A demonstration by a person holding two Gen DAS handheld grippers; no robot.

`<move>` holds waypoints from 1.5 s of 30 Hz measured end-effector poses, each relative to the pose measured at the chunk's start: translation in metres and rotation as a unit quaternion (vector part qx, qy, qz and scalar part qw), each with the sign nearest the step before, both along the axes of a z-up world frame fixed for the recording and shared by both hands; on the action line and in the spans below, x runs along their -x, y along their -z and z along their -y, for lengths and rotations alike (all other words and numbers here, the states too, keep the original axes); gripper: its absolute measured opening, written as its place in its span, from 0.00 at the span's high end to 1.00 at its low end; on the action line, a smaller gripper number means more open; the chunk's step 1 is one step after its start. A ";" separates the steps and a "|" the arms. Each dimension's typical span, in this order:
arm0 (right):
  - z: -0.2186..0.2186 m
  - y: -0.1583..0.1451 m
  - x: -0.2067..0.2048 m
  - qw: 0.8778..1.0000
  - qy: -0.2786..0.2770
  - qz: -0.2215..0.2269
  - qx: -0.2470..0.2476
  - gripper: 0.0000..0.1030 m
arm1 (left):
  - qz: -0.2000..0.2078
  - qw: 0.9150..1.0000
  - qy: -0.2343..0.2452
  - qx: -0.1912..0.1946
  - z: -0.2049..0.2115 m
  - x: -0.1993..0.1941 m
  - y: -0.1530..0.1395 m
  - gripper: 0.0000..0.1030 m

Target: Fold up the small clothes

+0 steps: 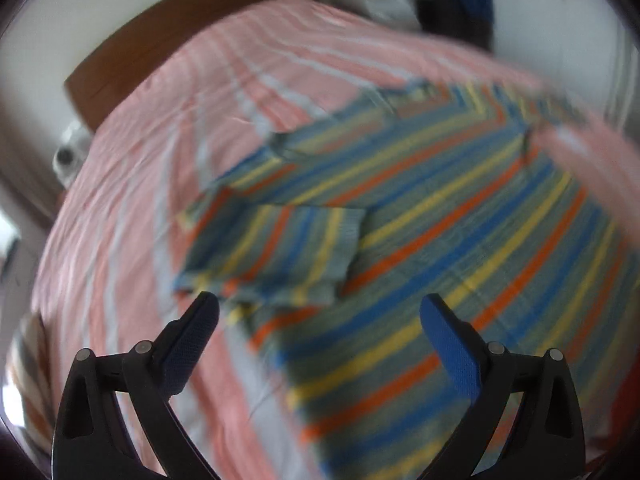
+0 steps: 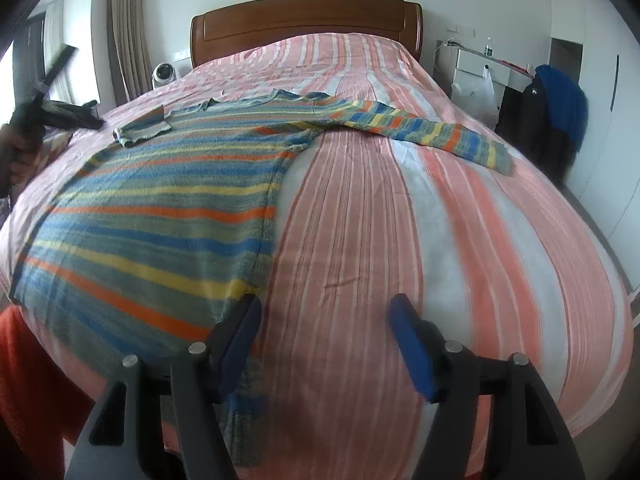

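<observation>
A striped sweater (image 2: pixel 160 208) in blue, yellow, orange and grey-green lies flat on the left half of the bed (image 2: pixel 400 220). Its left sleeve (image 2: pixel 140 130) is folded in over the chest, and its right sleeve (image 2: pixel 432 132) stretches out across the bedspread. My right gripper (image 2: pixel 326 304) is open at the sweater's near right corner; its left finger is over the hem and nothing is pinched. In the blurred left wrist view, my left gripper (image 1: pixel 320 304) hangs open above the sweater (image 1: pixel 440 240), just below the folded sleeve (image 1: pixel 272 252). The left gripper (image 2: pixel 60 116) also shows at the far left, held by a hand.
A wooden headboard (image 2: pixel 304 20) closes the far end. A white fan (image 2: pixel 164 74) stands at the back left, with a nightstand (image 2: pixel 480 64) and a chair draped with a blue garment (image 2: pixel 560 100) at the right. Orange cloth (image 2: pixel 24 380) sits at the near left corner.
</observation>
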State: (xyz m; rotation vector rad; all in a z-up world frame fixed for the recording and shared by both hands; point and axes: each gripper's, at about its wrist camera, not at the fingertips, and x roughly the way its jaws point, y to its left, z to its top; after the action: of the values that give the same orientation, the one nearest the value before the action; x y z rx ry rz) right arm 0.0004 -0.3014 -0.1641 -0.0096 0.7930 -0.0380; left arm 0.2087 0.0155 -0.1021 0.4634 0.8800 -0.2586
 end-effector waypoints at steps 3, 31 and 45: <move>0.004 -0.005 0.008 1.000 0.005 0.004 -0.006 0.36 | -0.043 0.997 -0.045 -0.038 0.004 -0.035 0.043 0.18; 0.009 0.001 0.015 1.000 0.013 0.001 -0.007 0.36 | 0.016 0.811 -0.511 0.283 -0.324 0.060 0.037 0.95; 0.029 -0.025 0.021 0.979 -0.056 -0.088 -0.175 0.34 | -0.116 0.924 -0.190 0.310 -0.153 0.213 0.044 0.18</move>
State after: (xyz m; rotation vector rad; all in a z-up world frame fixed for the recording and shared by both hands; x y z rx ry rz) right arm -0.0204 -0.3300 -0.1392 0.2801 0.9669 0.2118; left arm -0.0039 0.1682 -0.1457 -0.3375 1.0408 -0.2209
